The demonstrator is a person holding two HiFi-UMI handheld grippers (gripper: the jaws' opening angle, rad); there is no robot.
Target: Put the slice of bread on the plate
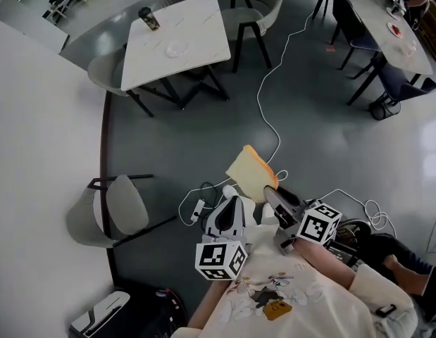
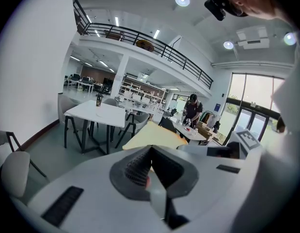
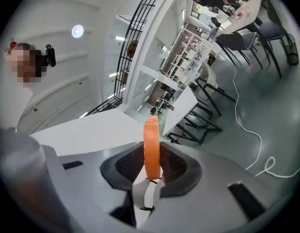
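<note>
While the right gripper is clamped on the slice of bread, pinching it low down so only the orange crust shows edge-on between the pads, the left gripper just has its jaws closed together with nothing in them. Bread's up in the air over the grey floor, well short of the white table. On that table there's a dark cup near a far corner and what looks like a plate around the middle. White cable snakes across the floor beside the table.
</note>
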